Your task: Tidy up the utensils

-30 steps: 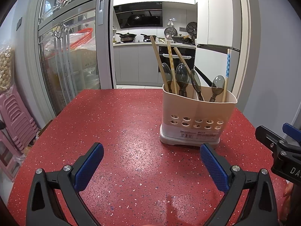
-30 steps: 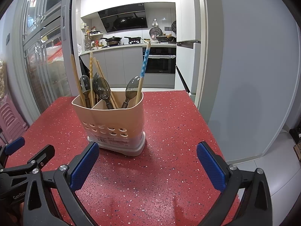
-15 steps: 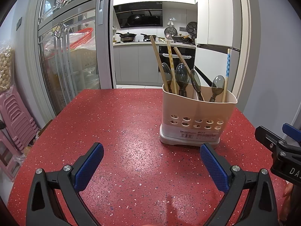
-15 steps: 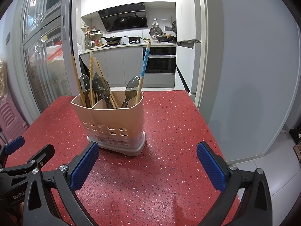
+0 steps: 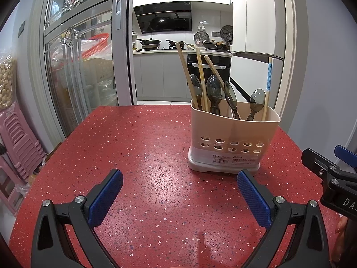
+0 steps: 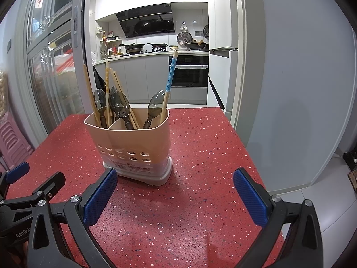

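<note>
A beige two-compartment utensil holder (image 5: 232, 138) stands upright on the red speckled table (image 5: 138, 147); it also shows in the right wrist view (image 6: 133, 143). It holds several dark translucent spoons (image 5: 213, 93) and wooden chopsticks (image 5: 186, 73), with one blue-patterned chopstick (image 6: 170, 78) in the right compartment. My left gripper (image 5: 179, 192) is open and empty, low over the table in front of the holder. My right gripper (image 6: 175, 195) is open and empty, just in front and right of the holder.
The table's right edge (image 6: 250, 156) drops to a grey floor beside a wall. Stacked pink stools (image 5: 15, 143) stand left of the table. A glass sliding door (image 5: 73, 71) and a kitchen lie behind. Each gripper shows at the edge of the other's view.
</note>
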Available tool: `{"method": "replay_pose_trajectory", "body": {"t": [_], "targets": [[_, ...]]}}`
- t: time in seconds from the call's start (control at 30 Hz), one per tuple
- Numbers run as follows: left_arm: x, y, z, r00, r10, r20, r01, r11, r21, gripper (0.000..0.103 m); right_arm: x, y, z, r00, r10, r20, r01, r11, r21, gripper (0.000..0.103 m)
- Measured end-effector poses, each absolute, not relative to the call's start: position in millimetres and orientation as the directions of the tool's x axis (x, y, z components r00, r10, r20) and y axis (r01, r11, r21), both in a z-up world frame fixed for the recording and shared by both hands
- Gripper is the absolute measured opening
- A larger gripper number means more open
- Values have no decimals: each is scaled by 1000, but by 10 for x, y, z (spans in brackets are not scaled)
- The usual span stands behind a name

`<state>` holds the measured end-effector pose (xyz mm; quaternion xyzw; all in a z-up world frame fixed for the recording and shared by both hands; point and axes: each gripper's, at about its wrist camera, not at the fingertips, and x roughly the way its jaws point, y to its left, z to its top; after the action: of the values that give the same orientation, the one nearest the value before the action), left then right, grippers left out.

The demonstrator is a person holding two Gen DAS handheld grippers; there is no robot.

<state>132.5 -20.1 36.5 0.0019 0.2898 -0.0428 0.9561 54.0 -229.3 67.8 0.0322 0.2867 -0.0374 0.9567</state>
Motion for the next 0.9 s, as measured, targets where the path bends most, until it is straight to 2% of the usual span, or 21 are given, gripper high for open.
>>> {"method": "replay_pose_trajectory", "body": {"t": [0.9], "targets": [[1324,-210,372,828,-80,-555,84,996,-18,103,556,-2312,677,833,-49,-551,85,996,40,103]]}}
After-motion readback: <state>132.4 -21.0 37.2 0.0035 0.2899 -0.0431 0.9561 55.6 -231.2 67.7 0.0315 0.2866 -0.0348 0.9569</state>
